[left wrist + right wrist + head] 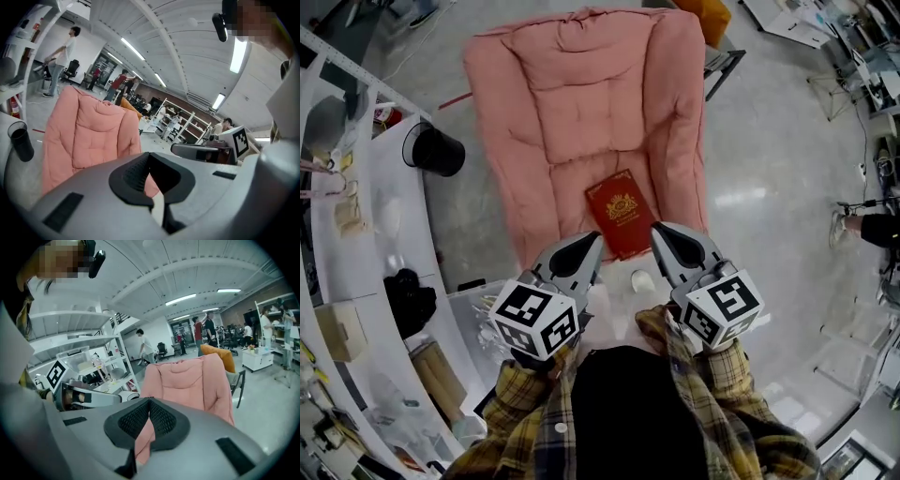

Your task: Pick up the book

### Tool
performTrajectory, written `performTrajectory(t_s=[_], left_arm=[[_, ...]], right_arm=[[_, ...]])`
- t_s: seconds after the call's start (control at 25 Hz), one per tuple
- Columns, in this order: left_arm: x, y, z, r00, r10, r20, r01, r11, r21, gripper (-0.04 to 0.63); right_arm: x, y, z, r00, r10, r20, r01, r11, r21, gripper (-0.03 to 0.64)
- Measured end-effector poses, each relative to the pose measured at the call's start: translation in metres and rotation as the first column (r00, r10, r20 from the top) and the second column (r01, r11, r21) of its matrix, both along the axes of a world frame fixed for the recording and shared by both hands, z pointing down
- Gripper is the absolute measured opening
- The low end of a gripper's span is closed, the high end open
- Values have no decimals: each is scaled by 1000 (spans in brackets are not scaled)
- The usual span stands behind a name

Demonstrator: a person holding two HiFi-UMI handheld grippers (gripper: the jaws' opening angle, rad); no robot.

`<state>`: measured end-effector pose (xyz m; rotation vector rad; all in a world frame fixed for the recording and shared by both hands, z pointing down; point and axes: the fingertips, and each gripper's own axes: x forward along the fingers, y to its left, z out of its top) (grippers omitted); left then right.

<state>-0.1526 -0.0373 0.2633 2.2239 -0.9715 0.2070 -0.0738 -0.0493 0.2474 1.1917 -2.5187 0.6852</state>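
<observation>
Your left tongs and right tongs are clenched shut, so they may shove the book off the chair.

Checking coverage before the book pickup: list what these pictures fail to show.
- book: missing from both gripper views; each gripper's own grey body blocks the chair seat.
- book's cover print: head view, too small to read.
- chair front edge: head view, hidden behind the left tongs and right tongs.
- chair base: every view, covered by the pink cushion or the grippers.
</observation>
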Motion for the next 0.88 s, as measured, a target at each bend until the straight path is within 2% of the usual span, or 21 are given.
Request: performTrajectory(t_s=[0.16, 0.4, 0.68, 0.88], left_arm=[[-2, 0, 20, 996, 84, -7, -84, 996, -39, 3], [4, 5, 66, 989, 131, -66, -140, 978, -155, 3], [24, 9, 143, 985, 138, -106, -163, 944, -287, 3], [33, 12, 182, 983, 154, -96, -177, 929, -324, 3]], right_arm=[[3, -1, 14, 995, 92, -22, -93, 995, -29, 18], [14, 10, 49, 988, 145, -56, -150, 983, -109, 18], [38, 6, 115, 984, 146, -97, -163, 967, -195, 18], [54, 2, 172, 980, 145, -136, -173, 959, -224, 18]])
